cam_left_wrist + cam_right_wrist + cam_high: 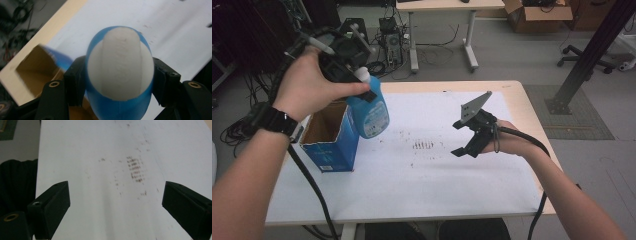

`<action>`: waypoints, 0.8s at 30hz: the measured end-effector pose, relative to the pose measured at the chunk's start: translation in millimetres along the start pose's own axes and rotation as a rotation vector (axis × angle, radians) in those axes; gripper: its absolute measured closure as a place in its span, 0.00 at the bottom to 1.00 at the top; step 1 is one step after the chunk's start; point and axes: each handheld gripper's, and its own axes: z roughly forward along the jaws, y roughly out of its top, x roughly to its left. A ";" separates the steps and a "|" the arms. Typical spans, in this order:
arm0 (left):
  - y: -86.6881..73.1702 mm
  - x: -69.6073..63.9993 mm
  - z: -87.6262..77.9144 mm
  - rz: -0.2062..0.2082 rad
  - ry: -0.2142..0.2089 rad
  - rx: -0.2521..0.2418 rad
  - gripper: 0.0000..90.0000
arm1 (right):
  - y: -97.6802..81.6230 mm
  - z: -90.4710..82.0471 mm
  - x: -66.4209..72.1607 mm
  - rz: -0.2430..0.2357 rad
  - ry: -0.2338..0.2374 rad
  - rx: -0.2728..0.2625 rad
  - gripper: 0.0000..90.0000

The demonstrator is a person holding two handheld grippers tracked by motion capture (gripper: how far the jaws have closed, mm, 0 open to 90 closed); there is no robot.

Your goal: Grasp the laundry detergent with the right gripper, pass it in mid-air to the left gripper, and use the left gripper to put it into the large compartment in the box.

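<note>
My left tongs (354, 75) clamp the blue plastic bottle with the white cap (373, 111) above the open blue cardboard box (331, 135); my right tongs (464, 139) gape empty over the counter (422, 200). A slipping grip could drop it onto the box rim.

The right gripper (116, 202) rises from the bottom corners of the frame, its two black block-shaped jaws spread wide with nothing between them. Behind them runs the white matte table sheet (82, 150), blurred. A cluster of small brown smudged marks (136, 170) sits right of centre. A dark shape (17, 182) sits at the left edge.
</note>
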 end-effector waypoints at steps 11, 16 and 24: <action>-27.2 57.3 -26.1 -0.398 0.134 0.004 0.42 | -45.6 -20.2 -17.4 0.078 -0.068 0.114 0.08; -36.4 70.5 -25.8 -0.506 0.203 0.020 0.42 | -55.2 -25.4 -20.1 0.097 -0.085 0.124 0.08; -47.4 83.1 -16.6 -0.588 0.254 0.040 0.42 | -64.2 -31.0 -19.6 0.106 -0.092 0.125 0.08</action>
